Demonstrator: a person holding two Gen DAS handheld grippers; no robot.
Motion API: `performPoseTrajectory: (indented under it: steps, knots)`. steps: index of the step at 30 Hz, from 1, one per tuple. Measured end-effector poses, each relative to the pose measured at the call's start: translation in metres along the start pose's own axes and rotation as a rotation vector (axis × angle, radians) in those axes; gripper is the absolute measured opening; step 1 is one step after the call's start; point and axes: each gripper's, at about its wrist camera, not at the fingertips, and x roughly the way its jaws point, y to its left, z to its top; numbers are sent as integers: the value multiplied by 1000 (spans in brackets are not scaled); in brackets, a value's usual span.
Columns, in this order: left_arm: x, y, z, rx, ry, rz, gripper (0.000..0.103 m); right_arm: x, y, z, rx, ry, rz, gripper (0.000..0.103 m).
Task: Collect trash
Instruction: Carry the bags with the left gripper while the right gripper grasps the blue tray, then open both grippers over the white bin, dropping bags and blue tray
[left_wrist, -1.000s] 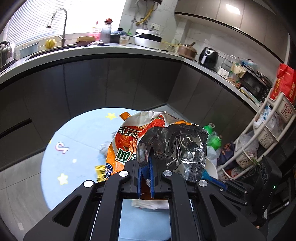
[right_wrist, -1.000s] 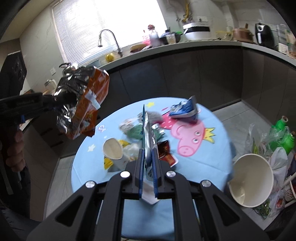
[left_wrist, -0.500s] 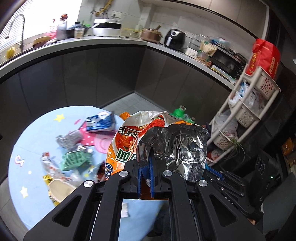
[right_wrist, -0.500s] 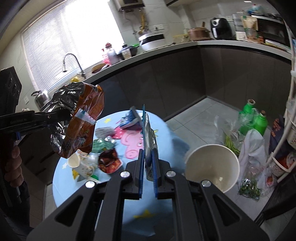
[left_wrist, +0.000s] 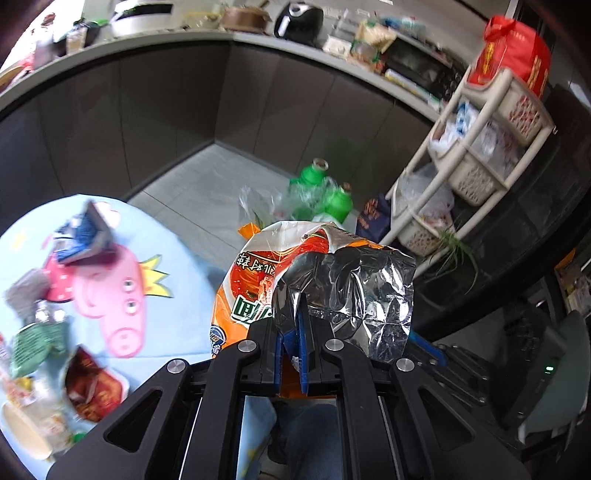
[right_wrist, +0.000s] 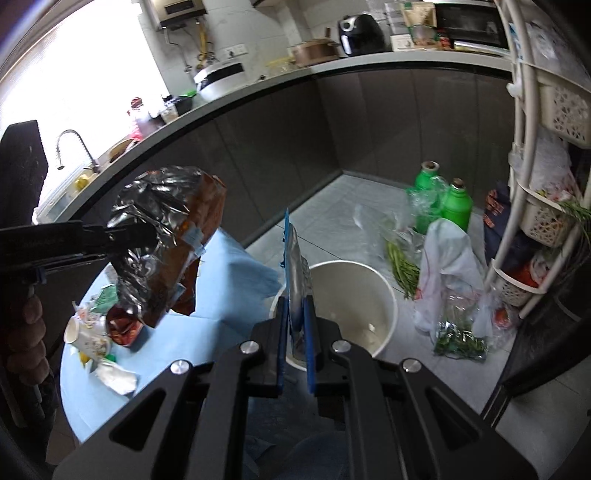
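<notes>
The thin silver wrapper (right_wrist: 295, 280) stands on its edge, pinched tight in the right gripper (right_wrist: 295, 332), right over the white bin (right_wrist: 384, 295) on the floor. The left gripper (left_wrist: 291, 332) squeezes the orange chip bag (left_wrist: 258, 280) off to the left, over the blue table (right_wrist: 236, 266), farther from the bin.

Glossy crinkled foil snack bag (left_wrist: 343, 291)

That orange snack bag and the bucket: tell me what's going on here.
A person is clearing trash off the blue table. The left hand-held gripper is shut on the orange snack bag, held in the air. The right hand-held gripper is shut on a flat foil wrapper above the white bucket on the floor. More wrappers lie on the table.
</notes>
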Motion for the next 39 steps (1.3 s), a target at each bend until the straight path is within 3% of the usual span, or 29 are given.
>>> performPoseTrajectory:
  steps: [7,16,17,18,19,21,24,31,39]
  knots:
    - [79,-6,5,30,91,-17,6,24,-44,-5,73,32,-63,10]
    - [143,-7,-9,52,182,-19,7,52,-75,-10,123,69,-83,10]
    - [147,-7,-10,61,182,-2,10,56,-76,-10,126,73,-82,10]
    - [149,-8,-11,67,174,10,23,58,-77,-11,128,76,-80,10]
    - [149,-8,-11,68,163,23,47,61,-78,-11,128,79,-77,10]
    - [142,-6,-10,60,105,52,69,68,-78,-11,129,88,-71,10]
    - [134,-1,-7,60,69,66,69,77,-76,-13,129,104,-59,10]
    - [104,18,-1,-10,-22,118,89,110,-67,-20,141,155,-7,10]
    - [78,34,2,-42,-76,159,93,159,-45,-32,140,223,54,12]
